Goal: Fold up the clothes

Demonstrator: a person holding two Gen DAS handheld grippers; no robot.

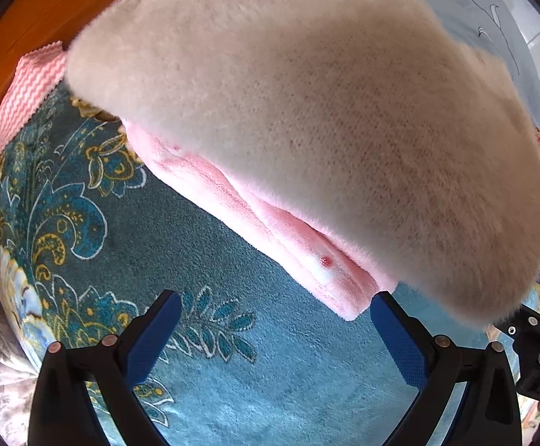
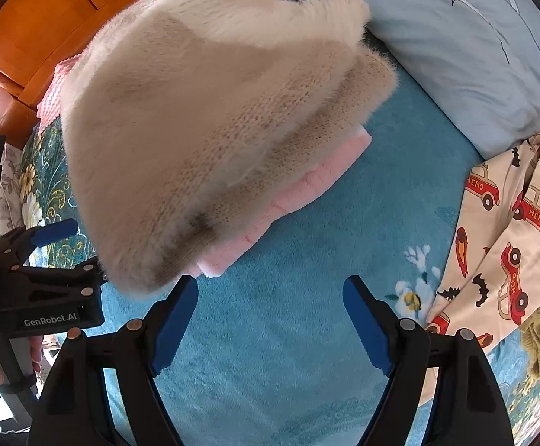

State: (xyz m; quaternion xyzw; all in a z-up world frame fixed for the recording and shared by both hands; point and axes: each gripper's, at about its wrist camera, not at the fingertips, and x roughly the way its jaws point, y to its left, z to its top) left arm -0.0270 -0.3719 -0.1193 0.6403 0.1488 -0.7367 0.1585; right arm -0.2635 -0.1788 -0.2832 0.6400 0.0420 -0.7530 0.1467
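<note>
A fluffy cream knit sweater (image 1: pixel 307 119) lies folded on top of a folded pink fleece garment (image 1: pixel 270 230), both on a teal floral blanket (image 1: pixel 232 353). The sweater (image 2: pixel 195 130) and the pink garment (image 2: pixel 299 193) also show in the right wrist view. My left gripper (image 1: pixel 273 330) is open and empty, just in front of the stack's near corner. My right gripper (image 2: pixel 270 319) is open and empty over the blanket (image 2: pixel 277 371), to the right of the stack. The left gripper (image 2: pixel 47 260) appears at the left edge of the right wrist view, beside the sweater.
A pink zigzag cloth (image 1: pixel 28 93) lies by the wooden headboard (image 1: pixel 28 11). A light blue pillow (image 2: pixel 456 55) sits at the back right. A cream garment printed with red cars (image 2: pixel 511 230) lies at the right, with a small yellow-green knit item (image 2: pixel 537 349) near it.
</note>
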